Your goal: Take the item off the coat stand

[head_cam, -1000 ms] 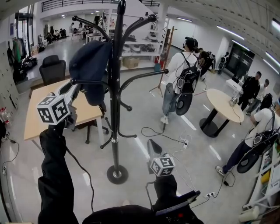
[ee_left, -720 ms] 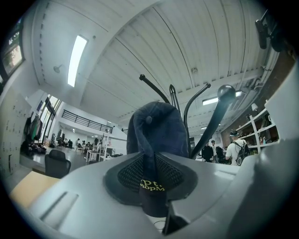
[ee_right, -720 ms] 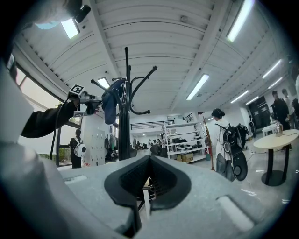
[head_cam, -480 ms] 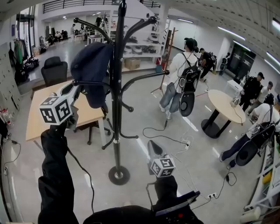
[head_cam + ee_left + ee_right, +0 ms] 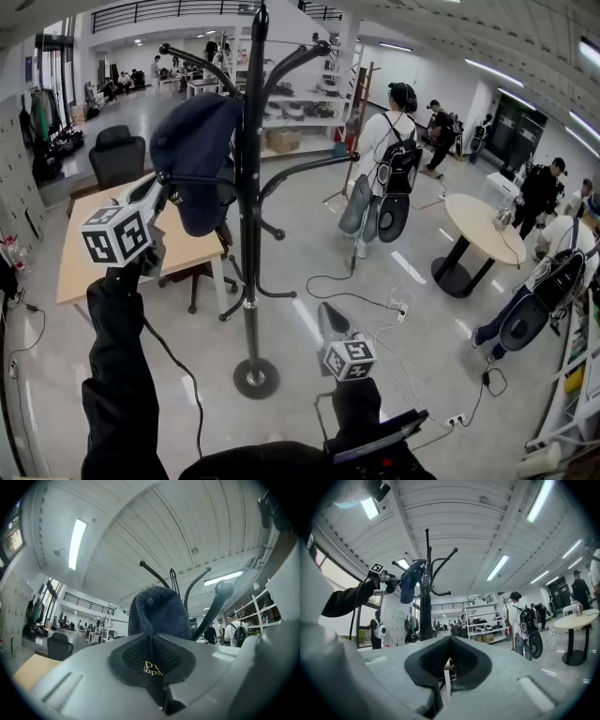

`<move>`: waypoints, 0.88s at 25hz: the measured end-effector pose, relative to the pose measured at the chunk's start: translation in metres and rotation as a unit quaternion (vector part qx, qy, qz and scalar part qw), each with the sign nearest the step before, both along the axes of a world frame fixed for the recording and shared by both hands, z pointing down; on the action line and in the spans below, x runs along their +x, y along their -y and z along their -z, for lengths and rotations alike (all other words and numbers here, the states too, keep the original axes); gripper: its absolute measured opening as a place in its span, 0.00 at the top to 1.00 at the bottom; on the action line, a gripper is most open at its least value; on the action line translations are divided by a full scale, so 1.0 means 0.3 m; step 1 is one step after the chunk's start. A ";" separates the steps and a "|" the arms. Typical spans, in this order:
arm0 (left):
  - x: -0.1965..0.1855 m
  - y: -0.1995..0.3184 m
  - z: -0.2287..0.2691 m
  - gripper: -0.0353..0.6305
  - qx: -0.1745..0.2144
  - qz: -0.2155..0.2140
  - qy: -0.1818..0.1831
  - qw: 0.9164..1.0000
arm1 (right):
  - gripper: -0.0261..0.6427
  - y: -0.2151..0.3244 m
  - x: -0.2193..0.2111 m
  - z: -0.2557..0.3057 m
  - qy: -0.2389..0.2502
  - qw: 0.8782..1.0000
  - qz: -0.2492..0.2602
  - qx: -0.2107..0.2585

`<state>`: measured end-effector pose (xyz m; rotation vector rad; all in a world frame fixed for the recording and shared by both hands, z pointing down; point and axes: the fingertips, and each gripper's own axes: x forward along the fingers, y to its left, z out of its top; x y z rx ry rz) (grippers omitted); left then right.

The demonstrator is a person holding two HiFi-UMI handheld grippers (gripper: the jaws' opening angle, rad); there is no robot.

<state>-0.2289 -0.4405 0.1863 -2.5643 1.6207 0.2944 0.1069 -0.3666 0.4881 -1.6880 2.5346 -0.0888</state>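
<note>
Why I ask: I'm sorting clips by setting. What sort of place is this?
Probably a large open workspace or lab hall, not a home: storage shelving along the far wall, a wooden desk and a round table, and several people wearing backpack rigs.

A wooden table (image 5: 70, 272) is standing just below the fingers of the left gripper (image 5: 159, 187), and a black office chair (image 5: 114, 155) is sitting beyond it. Well right of those fingers, a person with a backpack (image 5: 380, 150) is facing away. Past the fingers of the right gripper (image 5: 324, 309), white cables (image 5: 389, 305) are lying on the floor, and a round table (image 5: 480, 220) is standing farther right.
</note>
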 end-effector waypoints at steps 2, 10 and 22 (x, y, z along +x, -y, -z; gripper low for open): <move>-0.009 -0.004 0.010 0.92 0.000 0.001 -0.007 1.000 | 0.96 -0.003 -0.002 0.001 0.000 1.000 0.000 0.000; -0.036 -0.037 0.056 0.92 0.008 0.000 -0.028 1.000 | 0.96 -0.014 -0.011 0.007 0.000 1.000 0.004 0.001; -0.085 -0.054 0.161 0.92 0.023 0.000 -0.042 0.999 | 0.96 -0.011 -0.014 0.007 0.002 1.000 0.004 0.001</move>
